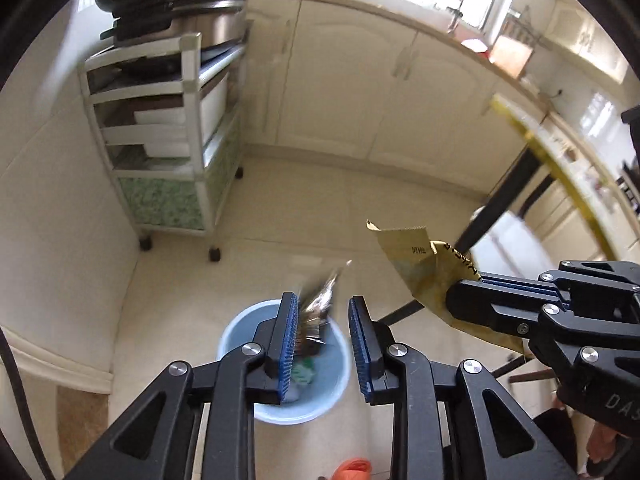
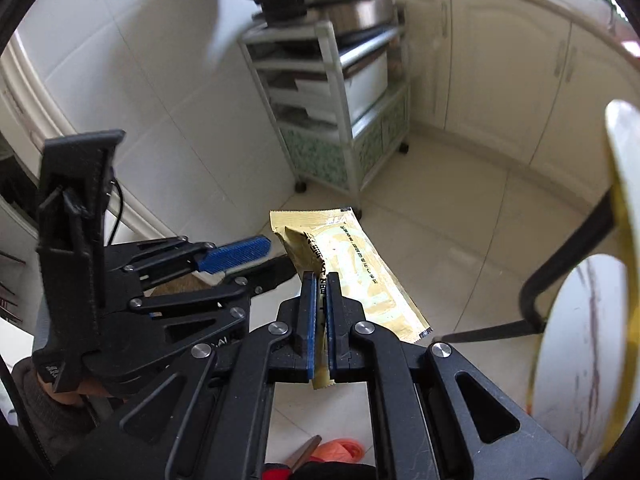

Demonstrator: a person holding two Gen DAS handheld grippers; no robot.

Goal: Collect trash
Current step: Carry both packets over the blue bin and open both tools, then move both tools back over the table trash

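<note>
In the left wrist view my left gripper is open right above a light blue trash bin on the floor. A dark shiny wrapper, blurred, is between the jaws against the left pad, dropping toward the bin. Some trash lies in the bin. My right gripper comes in from the right, shut on a gold snack wrapper. In the right wrist view the right gripper pinches the gold wrapper, and the left gripper is at its left, open.
A white wheeled storage cart with a pot on top stands by the wall. Cream kitchen cabinets run along the back. A round table with gold rim and black legs is at the right. Something orange lies on the floor below.
</note>
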